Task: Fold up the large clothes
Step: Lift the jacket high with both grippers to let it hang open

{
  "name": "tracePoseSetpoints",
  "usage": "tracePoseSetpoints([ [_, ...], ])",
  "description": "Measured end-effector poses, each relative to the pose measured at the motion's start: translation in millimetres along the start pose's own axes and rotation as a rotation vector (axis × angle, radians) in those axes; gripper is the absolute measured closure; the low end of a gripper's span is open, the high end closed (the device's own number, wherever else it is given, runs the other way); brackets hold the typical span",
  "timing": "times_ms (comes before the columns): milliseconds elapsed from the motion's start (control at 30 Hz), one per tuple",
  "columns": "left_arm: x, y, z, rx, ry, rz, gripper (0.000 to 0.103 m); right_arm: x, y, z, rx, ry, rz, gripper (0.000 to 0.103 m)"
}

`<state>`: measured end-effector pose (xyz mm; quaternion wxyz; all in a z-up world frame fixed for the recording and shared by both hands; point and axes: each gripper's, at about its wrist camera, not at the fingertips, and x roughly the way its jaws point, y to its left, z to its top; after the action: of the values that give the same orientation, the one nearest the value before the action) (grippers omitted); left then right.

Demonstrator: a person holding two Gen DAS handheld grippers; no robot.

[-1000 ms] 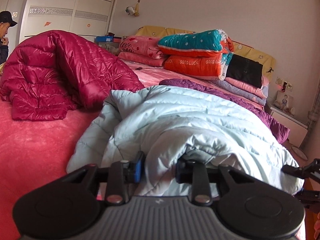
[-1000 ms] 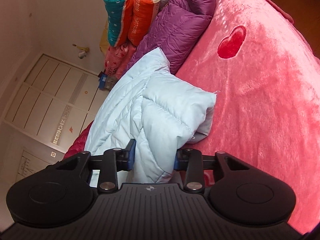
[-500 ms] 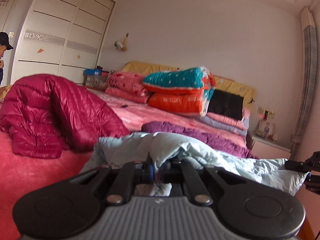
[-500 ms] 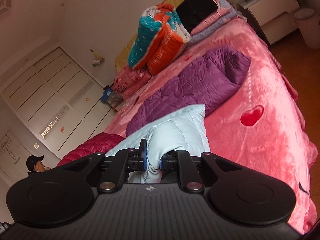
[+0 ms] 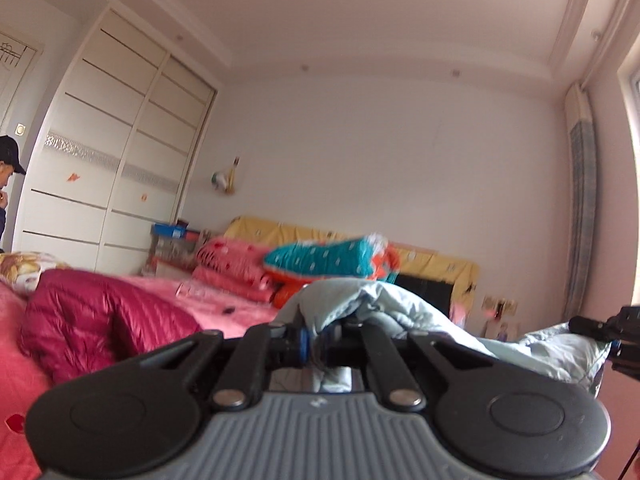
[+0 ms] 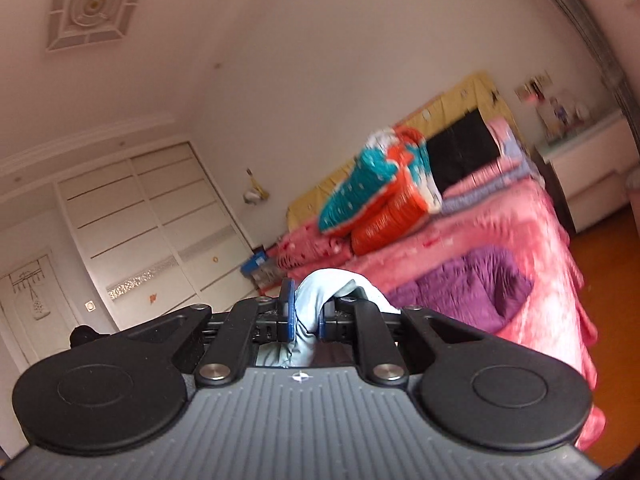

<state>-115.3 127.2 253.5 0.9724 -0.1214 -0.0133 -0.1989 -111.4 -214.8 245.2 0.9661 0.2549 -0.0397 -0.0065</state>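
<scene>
A pale blue padded jacket (image 5: 400, 312) is lifted off the pink bed (image 5: 224, 300). My left gripper (image 5: 316, 340) is shut on a bunched edge of it, the fabric rising over the blue pads. In the right wrist view my right gripper (image 6: 306, 316) is shut on another fold of the pale blue jacket (image 6: 320, 292), which bulges above the jaws. The right gripper's black frame (image 5: 616, 336) shows at the right edge of the left wrist view, with jacket fabric stretched toward it. Most of the hanging jacket is hidden below both grippers.
A dark red padded jacket (image 5: 100, 328) lies heaped on the bed's left. A purple jacket (image 6: 472, 292) lies on the bed's right side. Folded quilts (image 6: 384, 192) are stacked at the yellow headboard (image 5: 440, 260). A person (image 5: 8, 176) stands by the white wardrobe (image 5: 112, 184). A nightstand (image 6: 592, 168) stands at the right.
Both grippers closed on the pale blue jacket and rose with it, so the views now show wall and ceiling. The right gripper's view rolled toward level.
</scene>
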Motion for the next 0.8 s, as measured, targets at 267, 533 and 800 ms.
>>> tracePoseSetpoints([
  [267,-45,-20,48,0.043,-0.112,-0.039,0.1,-47,28,41,-0.06,-0.135,0.061,0.09],
  [533,-80,-29,85,0.04,-0.184,-0.066,0.1,-68,41,80,-0.07,-0.228,0.138,0.09],
  [800,-84,-30,100,0.036,-0.172,-0.054,0.099,-48,50,98,-0.064,-0.215,0.181,0.09],
])
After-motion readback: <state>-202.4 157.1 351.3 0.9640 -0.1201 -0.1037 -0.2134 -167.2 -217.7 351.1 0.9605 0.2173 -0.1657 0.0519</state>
